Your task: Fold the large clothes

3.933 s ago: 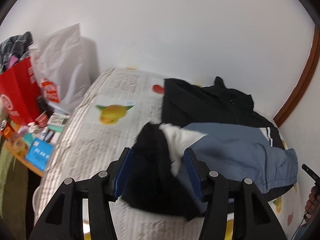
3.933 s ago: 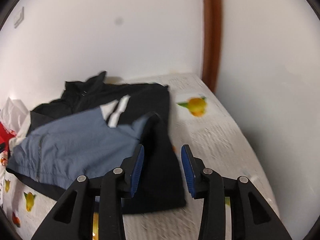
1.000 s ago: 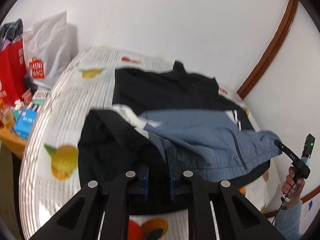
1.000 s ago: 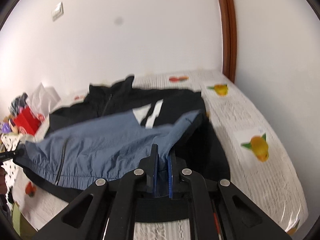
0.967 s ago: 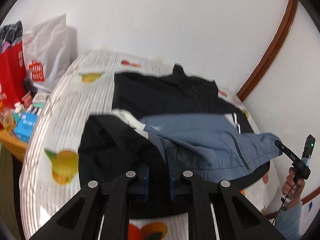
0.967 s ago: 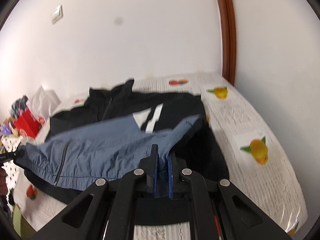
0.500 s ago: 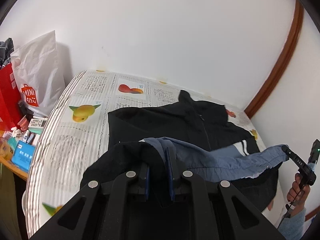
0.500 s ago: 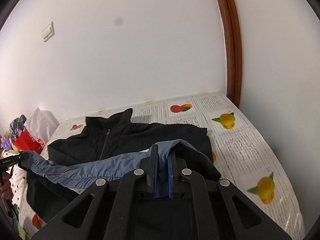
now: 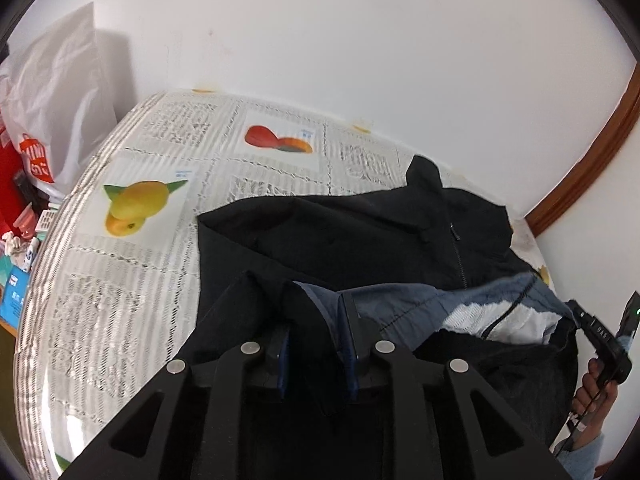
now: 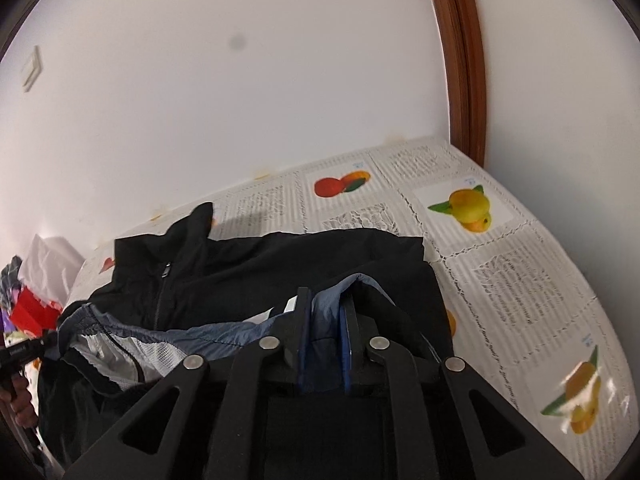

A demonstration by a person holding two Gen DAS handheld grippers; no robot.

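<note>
A black jacket with a blue-grey lower part lies zipped up on the fruit-print bed cover, collar toward the wall. Its lower half is doubled over the chest, showing white mesh lining. My left gripper is at the fold's left corner, jaws opening, with black and blue hem cloth lying loose between them. In the right wrist view my right gripper sits at the jacket's other corner, jaws opening, with blue cloth between them. Each gripper shows in the other view: the right gripper, the left gripper.
A white plastic bag and a red bag stand left of the bed above small boxes. The white wall runs behind the bed, with a brown wooden door frame at its right end. The bed cover lies bare right of the jacket.
Both grippers carried the blue hem away from the near edge and up over the black chest, then sank toward it. Both pairs of jaws stand wider than before.
</note>
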